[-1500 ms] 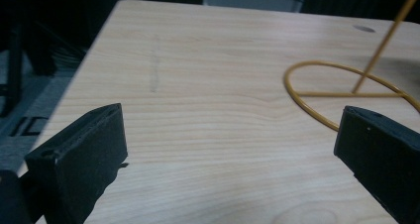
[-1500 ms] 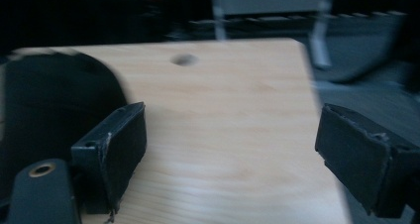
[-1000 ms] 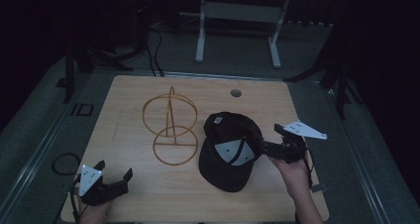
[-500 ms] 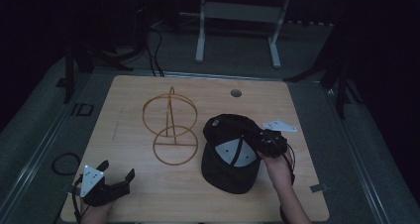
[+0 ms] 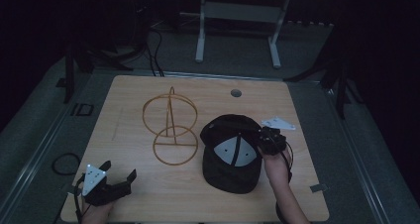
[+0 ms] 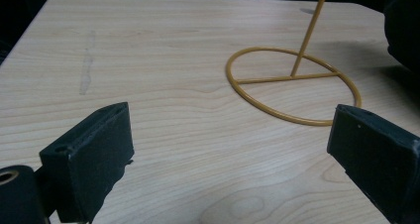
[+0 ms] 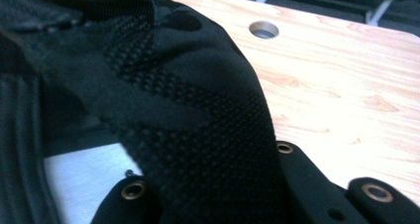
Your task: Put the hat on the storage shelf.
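Note:
A black cap (image 5: 230, 152) lies upside down on the wooden table (image 5: 307, 110), a white label showing inside it. My right gripper (image 5: 261, 140) is at the cap's right side; its jaws have just been closing and are now shut on the mesh wall (image 7: 198, 110), which fills the gap between the right gripper's (image 7: 218, 204) pads. A gold wire stand (image 5: 171, 125) with a ring base stands left of the cap. My left gripper (image 5: 119, 169) rests open at the near left corner. Between the left gripper's (image 6: 230, 159) jaws is bare wood, with the stand's pole (image 6: 308, 35) beyond.
A round cable hole (image 5: 236, 92) sits near the table's far edge, also seen past the cap as the hole (image 7: 263, 29). A white desk frame (image 5: 237, 16) stands beyond the table. Cables (image 5: 62, 162) lie on the floor at the left.
My right gripper has moved left and down onto the cap's side and its jaws have closed on the fabric. The cap shifted slightly. The left gripper has stayed put.

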